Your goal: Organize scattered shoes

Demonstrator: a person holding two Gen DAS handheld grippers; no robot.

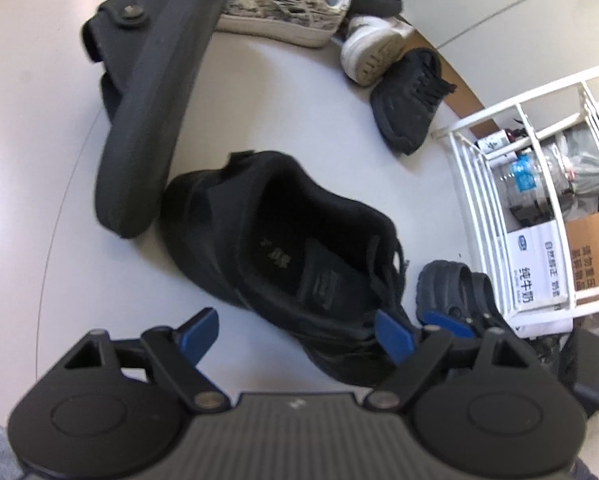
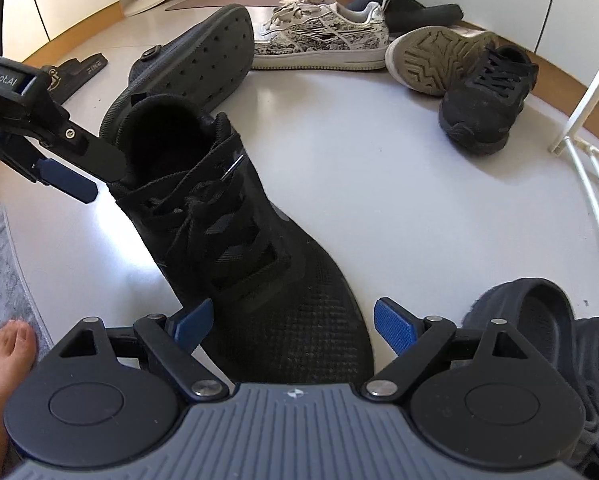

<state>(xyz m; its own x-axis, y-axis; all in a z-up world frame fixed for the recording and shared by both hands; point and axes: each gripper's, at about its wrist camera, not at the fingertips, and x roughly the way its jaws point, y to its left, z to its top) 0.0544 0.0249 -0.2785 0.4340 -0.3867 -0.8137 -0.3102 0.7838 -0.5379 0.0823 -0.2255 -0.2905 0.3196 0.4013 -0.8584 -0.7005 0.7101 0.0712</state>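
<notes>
A black lace-up sneaker (image 2: 235,216) stands on the pale floor (image 2: 379,200) between the two grippers, its toe toward the right gripper (image 2: 293,326) and its heel opening toward the far shoes. The right gripper's jaws are spread wide, one blue pad on each side of the toe cap, neither clearly pressing it. In the right wrist view the left gripper (image 2: 79,176) comes in from the left edge, with one dark finger at the sneaker's collar and a blue pad just outside it; whether that finger touches the collar is hard to tell. The left wrist view shows the same sneaker (image 1: 283,248) from the side, with the left gripper's (image 1: 295,332) jaws also spread apart and holding nothing.

Behind the heel, a dark clog (image 2: 195,60) lies on its side with its studded sole facing the right wrist camera. Farther back sit a patterned white sneaker (image 2: 323,36), an overturned light shoe (image 2: 435,60) showing its tread, and a second black sneaker (image 2: 487,100) touching it. A dark slipper (image 2: 539,316) lies near the right gripper, beside a white rack (image 1: 499,168).
</notes>
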